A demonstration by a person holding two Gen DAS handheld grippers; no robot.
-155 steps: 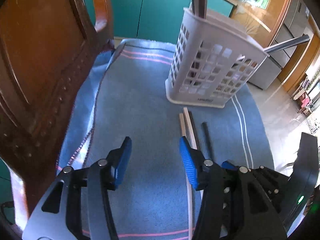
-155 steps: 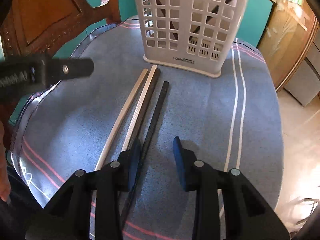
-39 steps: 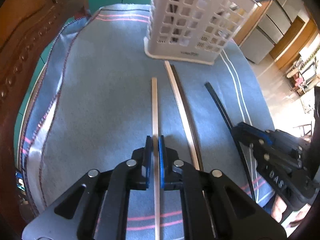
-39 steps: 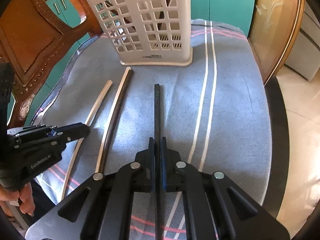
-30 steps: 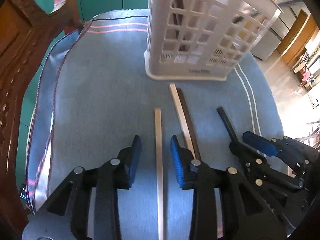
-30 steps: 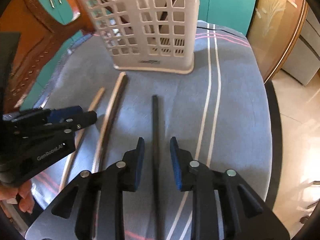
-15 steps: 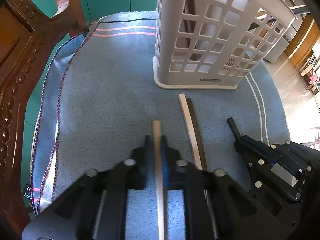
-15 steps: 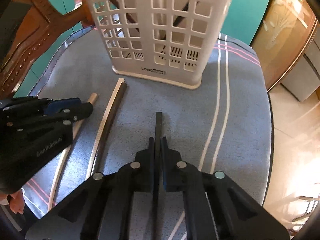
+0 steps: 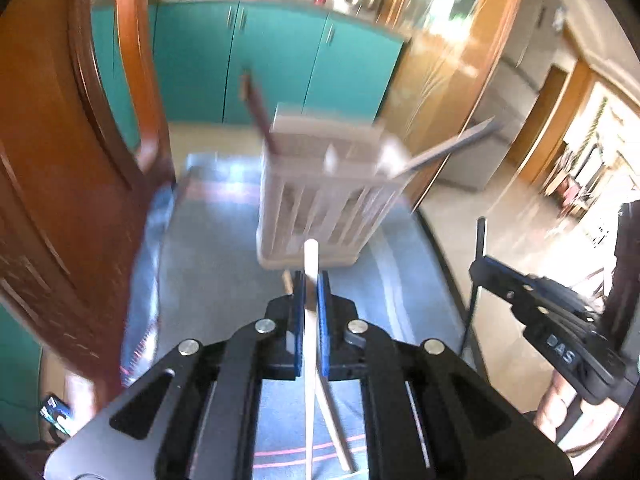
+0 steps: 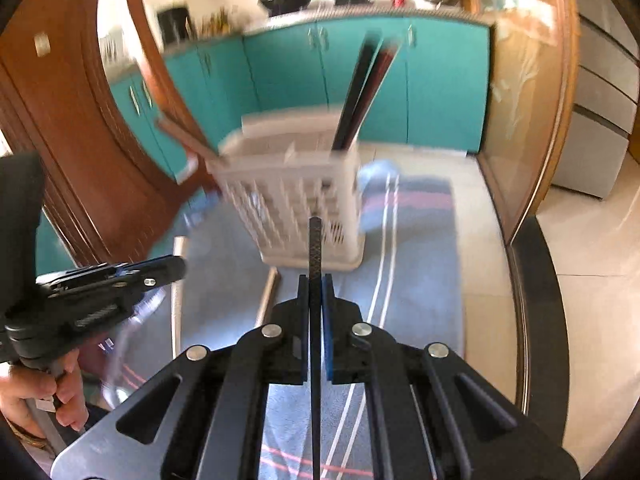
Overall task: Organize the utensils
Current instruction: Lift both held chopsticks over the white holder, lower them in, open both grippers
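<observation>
Motion smears the white basket — its grid unreadable — both sticks' lower ends cut off.

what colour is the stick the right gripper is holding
Black, with a fine woven pattern: the stick in the right gripper shows best in the right wrist view.

You have two grippers in view, the left gripper and the right gripper, with two fingers each, four in all. Each carries one stick: one pale stick on the left, one black stick on the right. There is one white basket. From the right wrist you can count three sticks standing in it: one brown stick and two dark sticks side by side. On the bench you can make out one loose stick; blur hides any second against it. One blue cloth, one wooden chair.
</observation>
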